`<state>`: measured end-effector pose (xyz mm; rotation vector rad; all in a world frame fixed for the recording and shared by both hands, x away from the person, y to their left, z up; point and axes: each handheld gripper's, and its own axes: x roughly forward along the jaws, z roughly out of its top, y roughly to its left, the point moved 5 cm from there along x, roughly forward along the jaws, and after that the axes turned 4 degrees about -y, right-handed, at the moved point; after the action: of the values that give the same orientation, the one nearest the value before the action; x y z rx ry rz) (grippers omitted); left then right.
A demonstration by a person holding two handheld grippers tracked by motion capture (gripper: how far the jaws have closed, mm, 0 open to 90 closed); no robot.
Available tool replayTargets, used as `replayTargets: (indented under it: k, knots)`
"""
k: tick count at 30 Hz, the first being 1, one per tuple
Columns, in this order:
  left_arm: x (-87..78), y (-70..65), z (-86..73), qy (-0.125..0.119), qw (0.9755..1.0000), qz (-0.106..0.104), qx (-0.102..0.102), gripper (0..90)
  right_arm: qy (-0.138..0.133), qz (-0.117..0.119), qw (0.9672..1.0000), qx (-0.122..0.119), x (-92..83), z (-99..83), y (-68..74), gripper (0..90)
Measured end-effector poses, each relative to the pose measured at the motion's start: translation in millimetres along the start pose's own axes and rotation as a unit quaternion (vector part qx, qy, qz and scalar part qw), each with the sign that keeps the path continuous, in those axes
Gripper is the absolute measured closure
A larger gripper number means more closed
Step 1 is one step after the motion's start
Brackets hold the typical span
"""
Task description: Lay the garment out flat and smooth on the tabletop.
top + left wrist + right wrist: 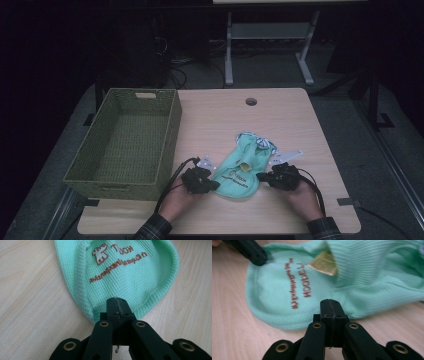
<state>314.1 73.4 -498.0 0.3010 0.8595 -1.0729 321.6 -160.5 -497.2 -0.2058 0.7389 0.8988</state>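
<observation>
Pinching mint garment hem from both sides: left gripper, right gripper clamped on fabric; basket near left.

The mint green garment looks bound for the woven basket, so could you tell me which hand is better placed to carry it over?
Probably the left. The left gripper is shut on the mint green garment at the edge nearer the woven basket, whereas the right gripper grips the far side.
</observation>
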Motion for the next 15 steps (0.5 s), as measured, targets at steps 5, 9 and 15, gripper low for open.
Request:
replayTargets:
  k: [5,9,15]
  knots:
    - [-0.5,0.6,-0.3,0.003,1.0,0.0,0.004,89.6,-0.013,0.011,0.9998,-0.011,6.5,4.3,14.9,89.9]
    - [0.0,-0.1,0.0,0.0,1.0,0.0,0.0,89.6,0.013,0.012,0.9996,-0.021,13.9,-2.4,20.9,90.0]
    - [0.1,-1.3,0.2,0.001,1.0,0.006,0.001,89.6,0.02,-0.002,0.9997,-0.017,1.3,-12.3,24.0,89.9]
